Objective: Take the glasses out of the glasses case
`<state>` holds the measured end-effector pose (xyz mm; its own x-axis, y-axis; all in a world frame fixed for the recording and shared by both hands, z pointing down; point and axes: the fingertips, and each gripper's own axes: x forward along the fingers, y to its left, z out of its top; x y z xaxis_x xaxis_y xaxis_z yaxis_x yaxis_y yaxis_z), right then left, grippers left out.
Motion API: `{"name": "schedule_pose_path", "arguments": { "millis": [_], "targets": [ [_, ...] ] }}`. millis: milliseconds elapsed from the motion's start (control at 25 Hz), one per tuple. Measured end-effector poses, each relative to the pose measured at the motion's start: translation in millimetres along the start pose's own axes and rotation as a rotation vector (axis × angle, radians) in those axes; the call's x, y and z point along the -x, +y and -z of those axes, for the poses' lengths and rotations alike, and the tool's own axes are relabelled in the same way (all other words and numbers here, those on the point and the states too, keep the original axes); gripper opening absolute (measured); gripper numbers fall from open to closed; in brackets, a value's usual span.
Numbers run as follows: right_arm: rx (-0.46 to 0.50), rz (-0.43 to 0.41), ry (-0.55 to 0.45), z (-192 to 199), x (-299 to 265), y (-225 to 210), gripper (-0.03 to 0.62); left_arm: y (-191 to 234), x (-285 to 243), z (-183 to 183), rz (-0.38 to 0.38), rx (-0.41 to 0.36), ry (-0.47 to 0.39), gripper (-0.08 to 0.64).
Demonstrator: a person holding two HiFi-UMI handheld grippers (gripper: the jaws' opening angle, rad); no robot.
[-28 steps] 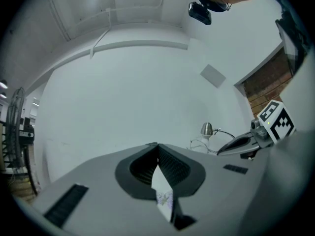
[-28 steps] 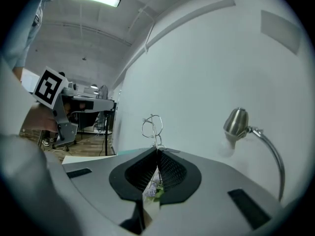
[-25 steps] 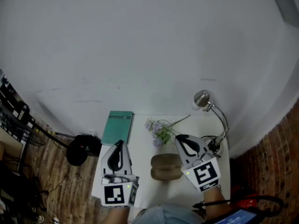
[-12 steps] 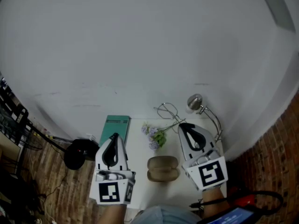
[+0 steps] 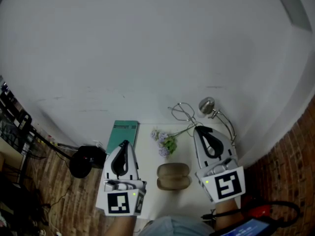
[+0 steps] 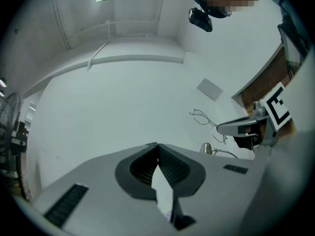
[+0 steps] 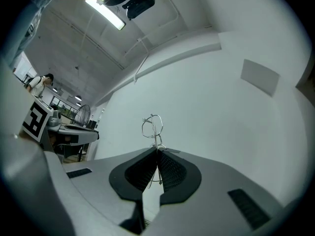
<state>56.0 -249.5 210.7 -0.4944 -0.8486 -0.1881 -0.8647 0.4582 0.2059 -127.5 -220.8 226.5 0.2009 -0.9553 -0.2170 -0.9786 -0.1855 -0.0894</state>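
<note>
Up off the table (image 5: 151,163) have come the right tongs (image 5: 199,128) since a second ago, and the glasses (image 5: 181,111), which did not show then, now hang from their tip in front of the white wall, above the table's back edge. The left tongs (image 5: 126,142) have risen a little too and sit over the table's left edge.

Seen in their own view, the right tongs (image 7: 157,154) are clamped on a thin wire part of the glasses (image 7: 151,127), with the two round rims standing up past the tips. The left tongs (image 6: 157,147) have their tips pressed together with nothing between them; from there the glasses (image 6: 202,117) show well off to the right, clear of everything but the right tongs.

The brown glasses case (image 5: 173,176) lies near the middle of the table toward the front edge, between the two pairs of tongs, and looks to be open. Behind it, toward the back edge, lies a sprig of pale flowers (image 5: 165,141). A green book (image 5: 123,132) rests at the back left corner, and a desk lamp (image 5: 207,105) stands at the back right corner, just beside the lifted glasses.
</note>
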Motion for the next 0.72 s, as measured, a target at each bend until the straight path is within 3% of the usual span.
{"name": "schedule_pose_path", "arguments": {
  "millis": [720],
  "targets": [
    [0.017,0.027,-0.044,-15,5,2,0.025,1,1,0,0.003,0.007,-0.004,0.006]
  ]
}}
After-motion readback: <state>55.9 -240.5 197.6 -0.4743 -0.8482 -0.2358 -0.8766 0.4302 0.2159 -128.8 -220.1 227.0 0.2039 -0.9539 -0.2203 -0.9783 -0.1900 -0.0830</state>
